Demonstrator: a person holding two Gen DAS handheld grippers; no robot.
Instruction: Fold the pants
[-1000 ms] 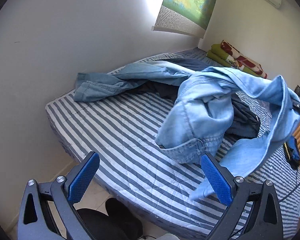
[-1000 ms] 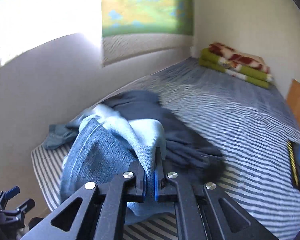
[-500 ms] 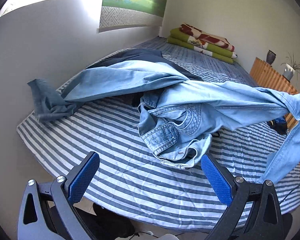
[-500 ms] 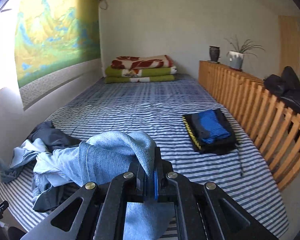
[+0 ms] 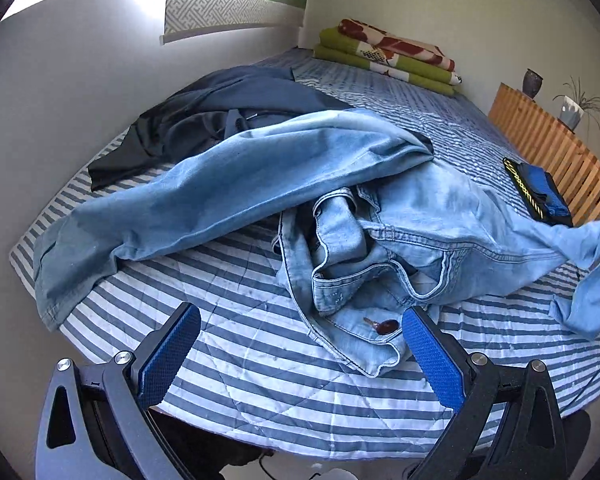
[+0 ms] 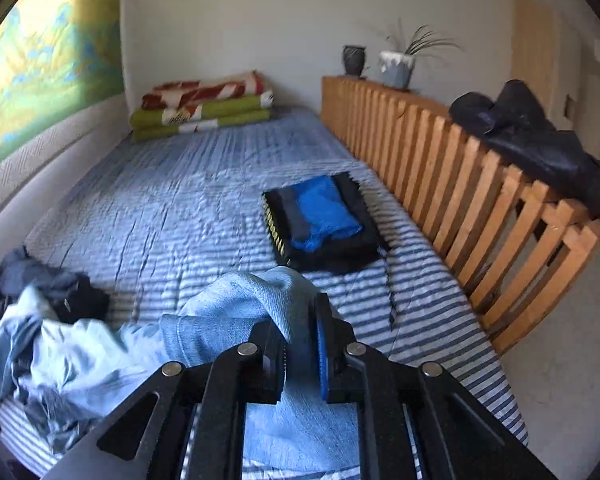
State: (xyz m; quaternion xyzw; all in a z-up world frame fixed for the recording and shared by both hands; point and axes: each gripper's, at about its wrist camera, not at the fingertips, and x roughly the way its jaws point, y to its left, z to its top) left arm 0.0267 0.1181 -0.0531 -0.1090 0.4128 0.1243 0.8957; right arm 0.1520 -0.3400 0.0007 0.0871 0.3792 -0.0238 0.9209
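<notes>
The jeans (image 5: pixel 308 184) lie in a loose heap across the striped bed (image 5: pixel 260 392), waistband crumpled just ahead of the left gripper (image 5: pixel 300 356), one leg stretched away past its left finger, the other trailing off past its right finger. The left jaws stand wide apart and hold nothing; the waistband edge with its button sits between the two blue pads (image 5: pixel 432 356), close against the right one.

The right gripper (image 6: pixel 302 350) has the end of a leg draped over and between its fingers. Its jaws are opening, a narrow gap showing, and the cloth looks to be slipping free instead of pinched.

Denim like this is soft but fairly heavy: it will sag, drag on the bed and hold creases, yet it is not slippery or fragile. Thick seams give the surest hold, so I would take the waistband at a corner with the left gripper and a hem with the right, then pull the legs straight before any fold. A dark garment (image 5: pixel 220 120) lies beyond the jeans and could snag
</notes>
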